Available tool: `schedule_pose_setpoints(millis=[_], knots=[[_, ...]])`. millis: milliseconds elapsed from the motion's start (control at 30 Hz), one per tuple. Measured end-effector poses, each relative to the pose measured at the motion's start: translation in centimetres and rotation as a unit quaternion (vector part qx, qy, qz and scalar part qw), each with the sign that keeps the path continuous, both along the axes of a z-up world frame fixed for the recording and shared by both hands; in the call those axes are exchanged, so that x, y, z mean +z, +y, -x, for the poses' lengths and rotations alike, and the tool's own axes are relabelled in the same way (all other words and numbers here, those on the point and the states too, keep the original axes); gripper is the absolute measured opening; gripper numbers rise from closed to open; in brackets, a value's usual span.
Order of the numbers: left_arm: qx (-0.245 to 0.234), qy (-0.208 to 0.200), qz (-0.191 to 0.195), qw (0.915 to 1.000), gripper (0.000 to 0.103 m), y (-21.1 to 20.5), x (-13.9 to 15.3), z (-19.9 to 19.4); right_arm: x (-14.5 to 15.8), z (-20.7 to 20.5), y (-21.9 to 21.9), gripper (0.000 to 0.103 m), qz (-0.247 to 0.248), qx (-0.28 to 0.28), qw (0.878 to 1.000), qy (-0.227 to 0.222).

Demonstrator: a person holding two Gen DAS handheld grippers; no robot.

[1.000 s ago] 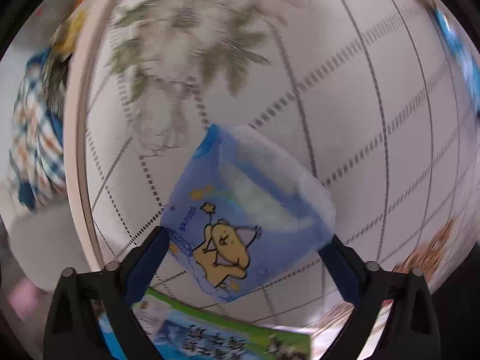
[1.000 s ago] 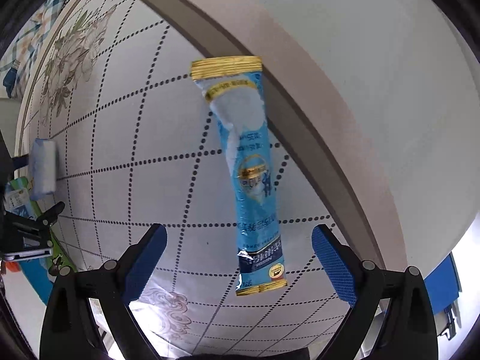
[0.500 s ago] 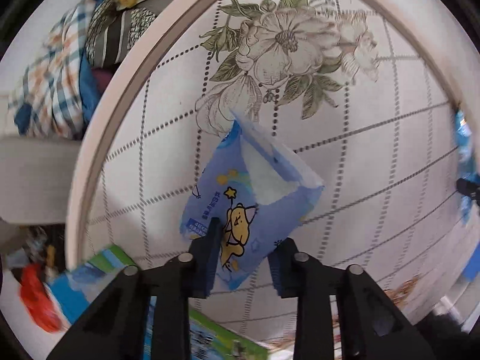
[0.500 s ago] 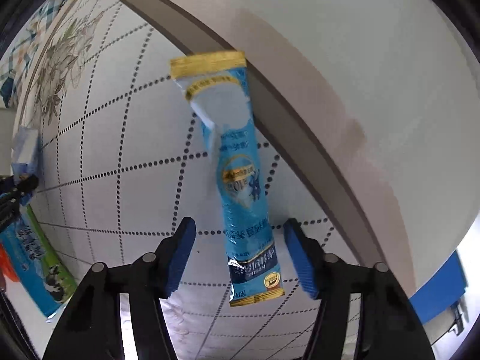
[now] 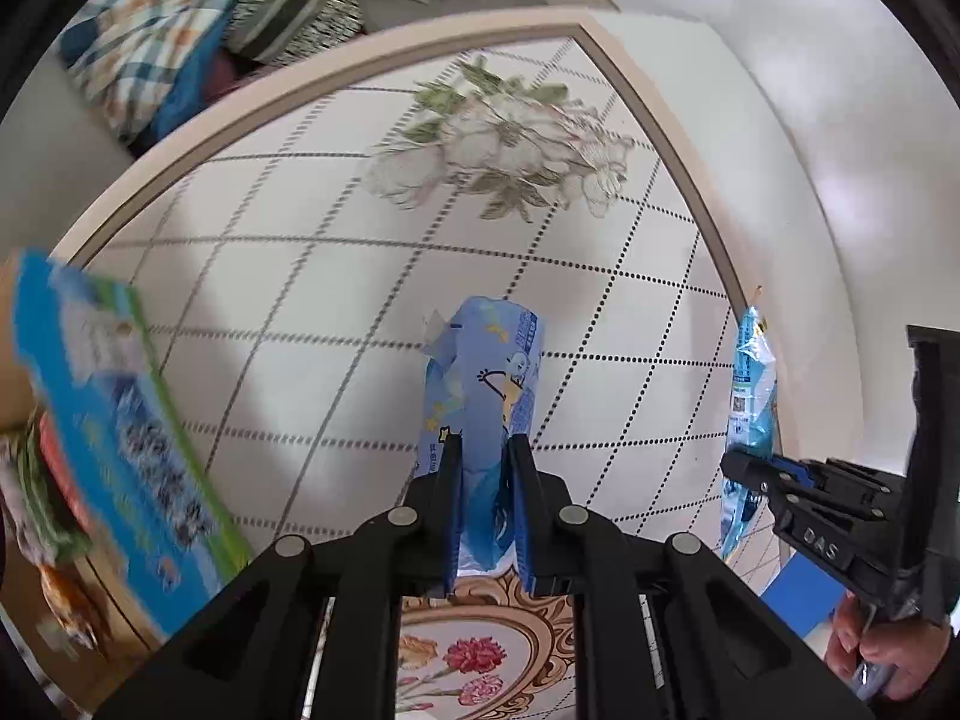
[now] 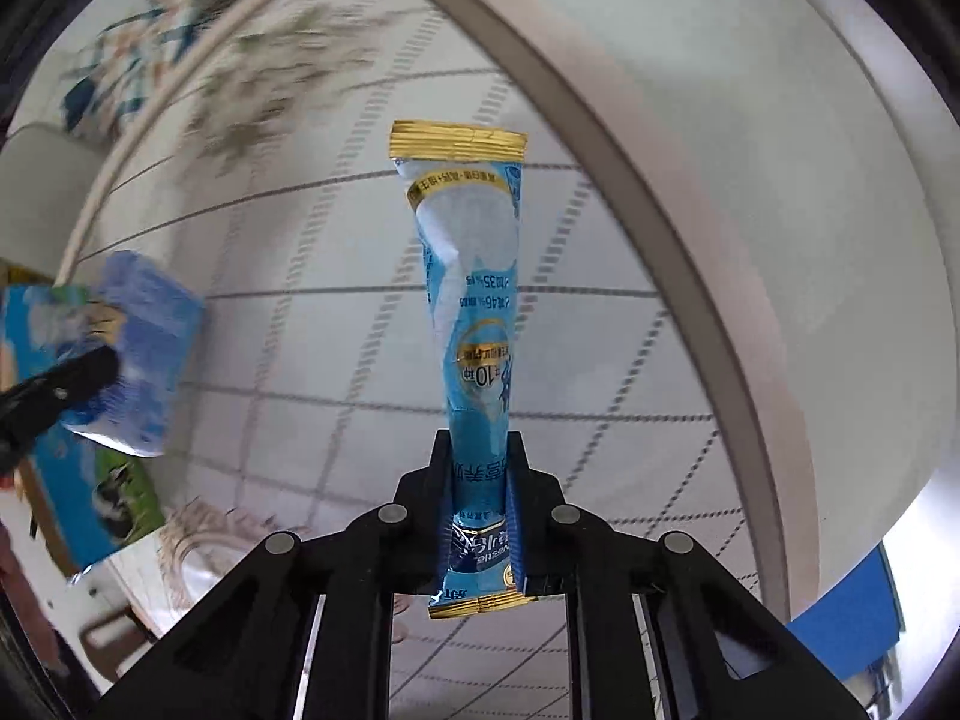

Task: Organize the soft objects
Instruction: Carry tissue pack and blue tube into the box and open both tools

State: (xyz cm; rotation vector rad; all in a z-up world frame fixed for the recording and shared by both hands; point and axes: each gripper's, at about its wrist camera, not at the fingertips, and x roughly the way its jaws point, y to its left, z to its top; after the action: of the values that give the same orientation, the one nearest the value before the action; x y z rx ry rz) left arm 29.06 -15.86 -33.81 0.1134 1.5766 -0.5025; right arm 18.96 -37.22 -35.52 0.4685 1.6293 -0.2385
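My left gripper (image 5: 485,444) is shut on a soft blue tissue pack (image 5: 483,372) with a yellow cartoon figure and holds it up above the checked tablecloth (image 5: 336,312). My right gripper (image 6: 479,444) is shut on a long blue sachet (image 6: 474,300) with gold ends and holds it upright above the cloth. The sachet (image 5: 750,396) and right gripper also show at the right of the left wrist view. The tissue pack (image 6: 141,354) shows at the left of the right wrist view.
A blue-and-green flat package (image 5: 114,426) lies at the table's left edge, seen also in the right wrist view (image 6: 84,480). Plaid and striped fabrics (image 5: 180,36) are piled beyond the table's far edge. A white wall (image 5: 810,120) borders the right side.
Both grippers closed on their items and lifted them off the cloth. The tissue pack is now pinched narrow and upright. The sachet now stands upright in the right gripper.
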Motion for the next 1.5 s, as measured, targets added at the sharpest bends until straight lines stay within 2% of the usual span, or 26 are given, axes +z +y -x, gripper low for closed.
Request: schedule_pose_setpoints(millis=[100,267,333,400,467,567,667,767,833,967,1133,1333,1400,1433,1467,1500], knots=[[0.043,-0.006,0.019,0.9989,0.012,2.0,2.9,0.5,1.9,-1.4,1.2,0.015,-0.014,0.026,0.999,-0.02],[0.124,-0.046,0.048,0.99,0.012,8.1,8.9,2.1,6.5,-2.7,6.8,0.015,-0.033,0.088,0.994,-0.06],[0.154,-0.061,0.066,0.984,0.012,11.6,11.2,2.5,8.6,-3.2,10.4,0.015,-0.045,0.115,0.989,-0.076],[0.173,-0.075,0.066,0.9799,0.012,15.4,13.6,3.1,10.3,-3.6,14.6,0.015,-0.062,0.141,0.984,-0.091],[0.191,-0.084,0.061,0.9761,0.012,18.7,14.5,3.4,12.4,-3.5,17.7,0.015,-0.076,0.166,0.978,-0.104],[0.213,-0.087,0.051,0.9719,0.012,23.1,15.0,3.9,13.8,-4.3,22.6,0.015,-0.093,0.192,0.97,-0.117],[0.243,-0.079,0.041,0.966,0.012,27.4,13.6,4.1,14.0,-5.0,28.2,0.015,-0.105,0.217,0.963,-0.12],[0.27,-0.061,0.042,0.96,0.012,30.4,11.7,4.1,13.0,-6.1,32.7,0.015,-0.112,0.229,0.96,-0.115],[0.284,-0.046,0.044,0.9567,0.012,32.0,10.0,4.0,11.8,-6.6,34.9,0.015,-0.109,0.232,0.961,-0.107],[0.292,-0.025,0.04,0.9554,0.012,33.6,7.0,3.5,8.3,-7.9,38.3,0.015,-0.087,0.241,0.963,-0.085],[0.289,0.003,0.039,0.9564,0.012,34.4,3.8,2.6,4.8,-9.2,40.1,0.015,-0.067,0.239,0.966,-0.069],[0.279,0.029,0.037,0.959,0.015,34.5,2.0,1.7,1.9,-10.5,41.3,0.017,-0.073,0.241,0.966,-0.053],[0.281,0.04,0.033,0.9583,0.017,34.6,1.6,1.5,1.0,-10.7,41.5,0.02,-0.084,0.239,0.966,-0.045],[0.281,0.043,0.031,0.9582,0.018,34.7,1.4,1.5,0.6,-10.9,41.6,0.025,-0.087,0.238,0.967,-0.043],[0.281,0.043,0.027,0.9585,0.019,34.8,1.3,1.5,0.4,-11.0,41.5,0.034,-0.082,0.236,0.967,-0.043],[0.279,0.041,0.018,0.9592,0.02,34.9,1.4,1.5,0.3,-10.9,41.5,0.037,-0.073,0.239,0.967,-0.042]])
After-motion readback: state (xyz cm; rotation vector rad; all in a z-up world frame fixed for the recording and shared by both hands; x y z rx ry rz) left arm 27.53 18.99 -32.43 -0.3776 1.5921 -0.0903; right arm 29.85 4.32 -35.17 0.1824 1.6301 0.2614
